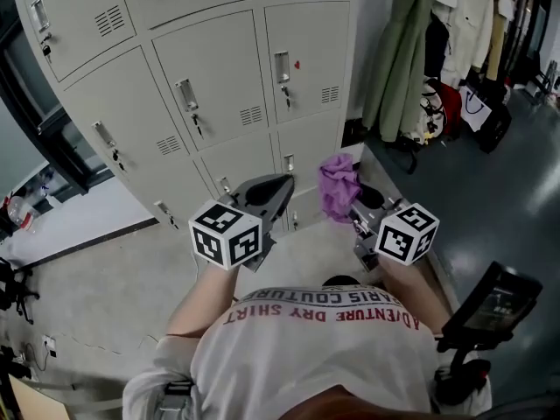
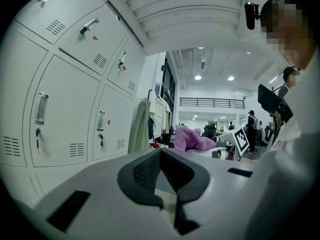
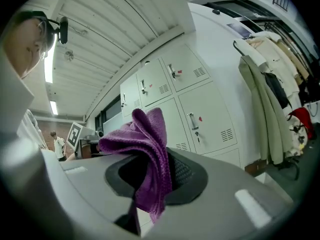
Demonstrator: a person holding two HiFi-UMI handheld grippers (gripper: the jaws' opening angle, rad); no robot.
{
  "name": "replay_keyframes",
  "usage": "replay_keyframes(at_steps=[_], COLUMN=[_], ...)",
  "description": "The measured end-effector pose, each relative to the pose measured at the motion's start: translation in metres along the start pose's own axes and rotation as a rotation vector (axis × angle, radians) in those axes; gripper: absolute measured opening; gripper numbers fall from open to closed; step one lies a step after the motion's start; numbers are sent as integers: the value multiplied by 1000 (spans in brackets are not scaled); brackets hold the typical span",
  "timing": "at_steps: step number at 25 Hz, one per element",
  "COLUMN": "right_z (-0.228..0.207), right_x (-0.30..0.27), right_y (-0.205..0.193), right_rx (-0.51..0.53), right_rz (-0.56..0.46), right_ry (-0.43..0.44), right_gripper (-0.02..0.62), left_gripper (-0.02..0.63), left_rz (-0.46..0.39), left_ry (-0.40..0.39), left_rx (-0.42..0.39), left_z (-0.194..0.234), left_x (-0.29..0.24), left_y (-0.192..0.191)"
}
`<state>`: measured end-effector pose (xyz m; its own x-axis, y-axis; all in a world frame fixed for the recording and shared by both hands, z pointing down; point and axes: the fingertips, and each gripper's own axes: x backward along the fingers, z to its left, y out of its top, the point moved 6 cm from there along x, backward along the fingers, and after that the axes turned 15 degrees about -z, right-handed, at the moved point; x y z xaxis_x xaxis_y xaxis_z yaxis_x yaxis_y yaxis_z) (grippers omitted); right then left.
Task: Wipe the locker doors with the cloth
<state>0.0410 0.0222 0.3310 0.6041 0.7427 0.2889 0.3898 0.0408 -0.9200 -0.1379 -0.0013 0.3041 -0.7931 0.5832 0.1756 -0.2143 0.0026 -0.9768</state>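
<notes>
A bank of pale grey locker doors [image 1: 210, 86] fills the upper left of the head view, each with a handle, key and vent. My right gripper [image 1: 357, 210] is shut on a purple cloth [image 1: 338, 184], which bunches up above the jaws a short way in front of the bottom lockers. In the right gripper view the cloth [image 3: 146, 149] hangs pinched between the dark pads, with locker doors [image 3: 205, 116] beyond. My left gripper [image 1: 282, 185] points at the low lockers with its jaws together and nothing in them. The left gripper view shows the cloth [image 2: 191, 140] off to the right.
Coats [image 1: 409, 51] hang on a rack right of the lockers, with bags [image 1: 477, 103] on the floor below. A black device on a stand [image 1: 492, 303] sits by my right side. Bare concrete floor [image 1: 96, 278] lies at left.
</notes>
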Motion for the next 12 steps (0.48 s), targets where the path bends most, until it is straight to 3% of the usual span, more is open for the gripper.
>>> replay_keyframes(at_steps=[12], right_z=[-30], right_x=[-62], right_y=[2], right_rx=[30], right_rz=[41], right_ry=[102], right_gripper=[72], left_gripper=[2], left_rz=[-16], left_ry=[24], left_rx=[-3], left_z=[52], left_x=[-28], left_y=[4])
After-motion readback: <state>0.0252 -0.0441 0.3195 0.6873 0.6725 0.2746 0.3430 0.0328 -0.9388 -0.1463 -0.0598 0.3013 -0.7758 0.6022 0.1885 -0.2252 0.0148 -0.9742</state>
